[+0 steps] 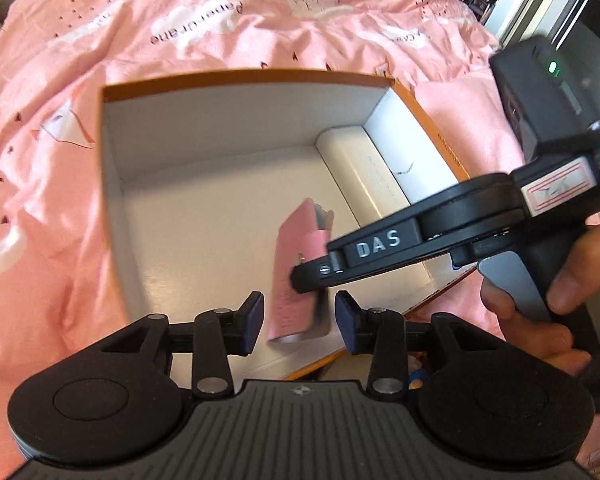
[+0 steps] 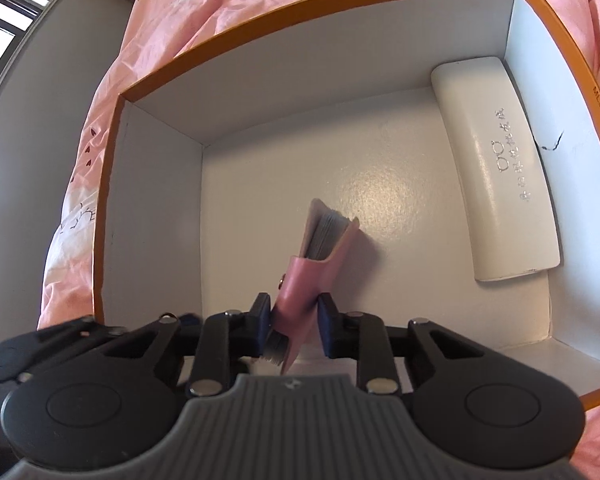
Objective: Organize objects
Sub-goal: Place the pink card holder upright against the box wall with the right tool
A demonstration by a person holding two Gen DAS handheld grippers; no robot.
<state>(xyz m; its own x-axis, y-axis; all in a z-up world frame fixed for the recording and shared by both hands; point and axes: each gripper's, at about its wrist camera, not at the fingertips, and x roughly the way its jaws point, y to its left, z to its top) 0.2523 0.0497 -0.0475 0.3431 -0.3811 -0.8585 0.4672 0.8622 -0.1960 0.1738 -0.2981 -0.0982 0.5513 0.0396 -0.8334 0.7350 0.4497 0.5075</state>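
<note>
Your right hand-held gripper (image 2: 293, 316) grasps the pink card wallet (image 2: 300, 280) inside the box (image 2: 312, 0), not yet released; a white case (image 2: 496, 168) is already placed. Your left hand-held gripper (image 1: 300, 318) hangs released.

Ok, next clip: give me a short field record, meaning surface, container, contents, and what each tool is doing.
surface: pink bedding
container: open orange-rimmed box, white inside
contents: white case along the box's right wall
held item: pink card holder, over the box floor
right tool: shut on pink card holder
left tool: open, holds nothing, at the box's near edge
</note>
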